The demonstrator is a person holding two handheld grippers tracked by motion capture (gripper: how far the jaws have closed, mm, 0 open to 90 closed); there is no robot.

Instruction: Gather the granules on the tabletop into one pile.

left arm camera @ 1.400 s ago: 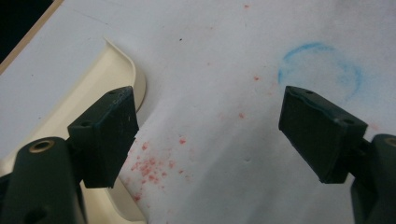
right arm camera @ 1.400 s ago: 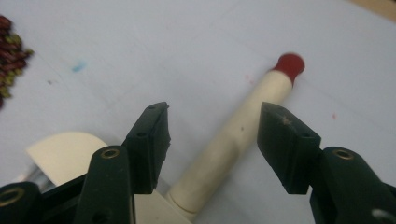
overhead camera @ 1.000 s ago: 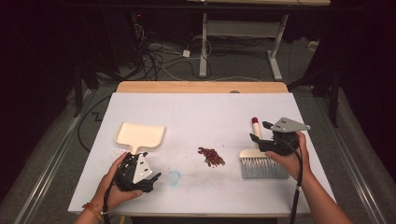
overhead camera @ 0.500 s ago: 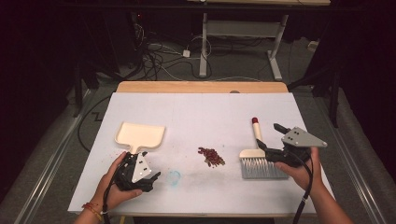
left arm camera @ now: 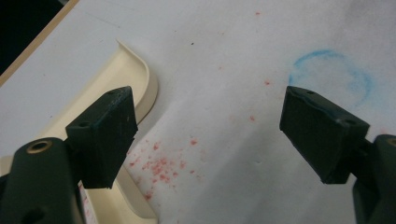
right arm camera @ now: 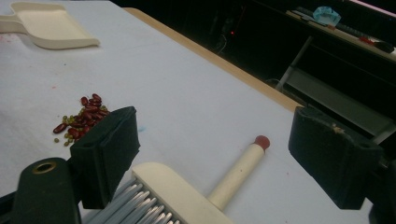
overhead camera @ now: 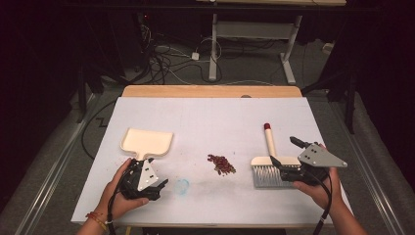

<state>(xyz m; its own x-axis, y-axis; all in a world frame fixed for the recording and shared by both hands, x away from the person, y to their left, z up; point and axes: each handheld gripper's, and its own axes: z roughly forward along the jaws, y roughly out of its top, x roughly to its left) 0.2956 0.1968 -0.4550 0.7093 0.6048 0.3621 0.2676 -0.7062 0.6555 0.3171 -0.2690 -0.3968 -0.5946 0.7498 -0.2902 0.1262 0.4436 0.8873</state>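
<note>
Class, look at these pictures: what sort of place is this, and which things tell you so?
Probably a lab or workshop: a paper-covered table, loose cables on the floor, and a bare desk frame behind in a dark room.

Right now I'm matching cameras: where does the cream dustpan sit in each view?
High view: dustpan left of centre, ahead of the left gripper.
Left gripper view: its rim at left edge.
Right gripper view: top-left corner.
Shared landmark: bean pile.

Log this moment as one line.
left gripper: open, beside cream plastic dustpan | right gripper: open, over cream hand brush | red beans pile: unswept
</note>
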